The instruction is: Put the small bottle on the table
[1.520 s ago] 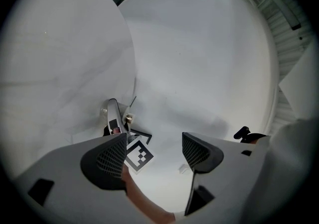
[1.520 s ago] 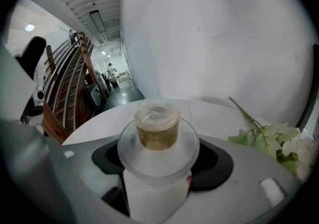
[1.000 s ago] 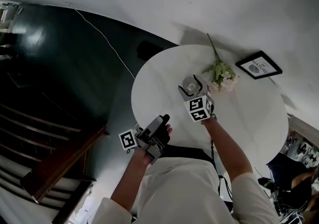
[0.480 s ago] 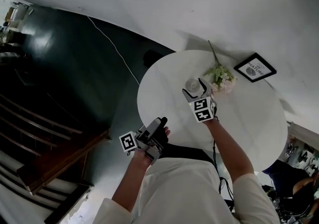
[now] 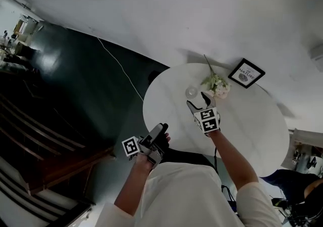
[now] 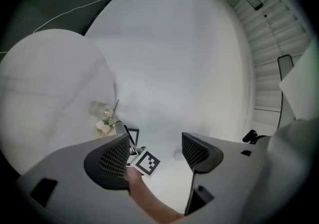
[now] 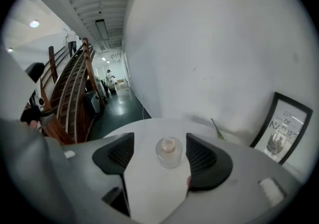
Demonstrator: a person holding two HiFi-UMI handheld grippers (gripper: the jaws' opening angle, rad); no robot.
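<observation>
The small clear bottle (image 5: pixel 191 91) stands upright on the round white table (image 5: pixel 242 120), toward its far left side. My right gripper (image 5: pixel 198 101) hovers just behind it. In the right gripper view the bottle (image 7: pixel 169 152) sits in line with the gap between the jaws, and a sliver of space shows on each side, so neither pad touches it; the jaws are closing slightly. My left gripper (image 5: pixel 160 131) is held off the table's near-left edge, open, with nothing between its jaws. The left gripper view shows the bottle (image 6: pixel 98 110) far off.
A sprig of pale flowers (image 5: pixel 215 83) lies right of the bottle, and a framed picture (image 5: pixel 246 73) leans on the wall behind. A white cable (image 5: pixel 121 69) runs over the dark floor at the left. Wooden stairs (image 5: pixel 30 135) lie far left.
The right gripper has drawn back toward me from the bottle, which stays standing on the table. The left gripper has kept its place.
</observation>
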